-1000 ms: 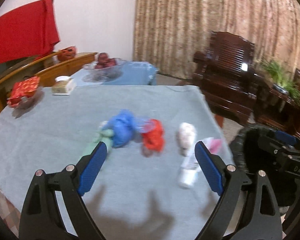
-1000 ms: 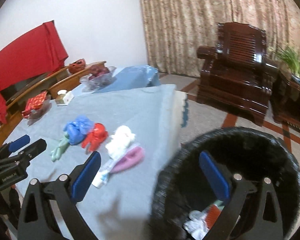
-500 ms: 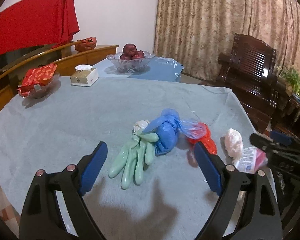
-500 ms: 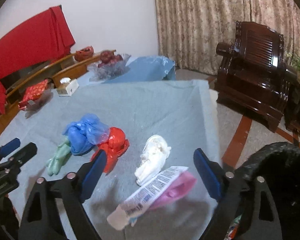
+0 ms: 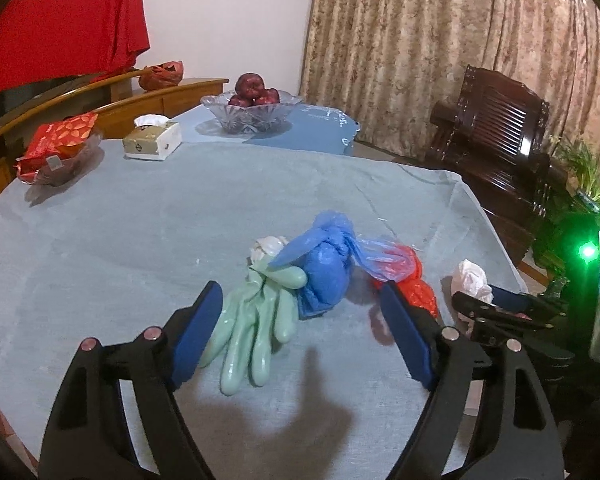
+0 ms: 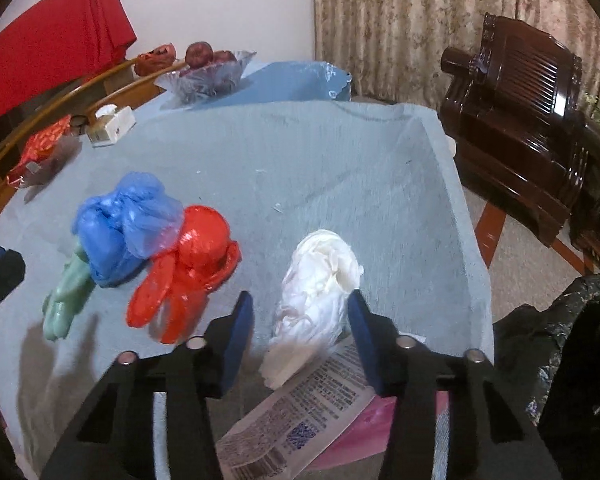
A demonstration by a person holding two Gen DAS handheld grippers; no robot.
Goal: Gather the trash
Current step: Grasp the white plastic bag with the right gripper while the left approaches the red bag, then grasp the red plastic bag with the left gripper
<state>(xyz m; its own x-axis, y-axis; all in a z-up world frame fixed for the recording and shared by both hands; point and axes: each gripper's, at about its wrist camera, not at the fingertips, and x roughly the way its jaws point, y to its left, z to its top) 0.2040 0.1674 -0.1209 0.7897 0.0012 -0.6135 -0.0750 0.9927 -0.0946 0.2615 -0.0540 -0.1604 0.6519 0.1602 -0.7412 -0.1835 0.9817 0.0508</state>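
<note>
Across most of both views stretches the surface (image 5: 140, 240), draped in a pale grey-blue cloth, with a dark carved wooden armchair (image 6: 520, 128) standing well beyond its far right corner. At the right edge of the right wrist view sits a black bag-lined trash bin (image 6: 572, 352), off the surface and beside its near corner.

On the cloth the trash lies in a loose row. The knotted blue plastic bag (image 5: 326, 264) rests against the mint-green rubber glove (image 5: 256, 328), whose fingers point toward the left camera. Touching the blue bag on its other side is the crumpled red plastic bag (image 6: 192, 264). Set apart from that is the crumpled white plastic bag (image 6: 320, 284), and just beside its near end lies a printed white-and-pink wrapper (image 6: 300, 428).

The left gripper (image 5: 300, 332) is spread wide and closing, its blue pads flanking the glove and blue bag without pressing on them. The right gripper (image 6: 300, 328) is narrower and closing, with the white bag between its pads; whether they press on it I cannot tell.
</note>
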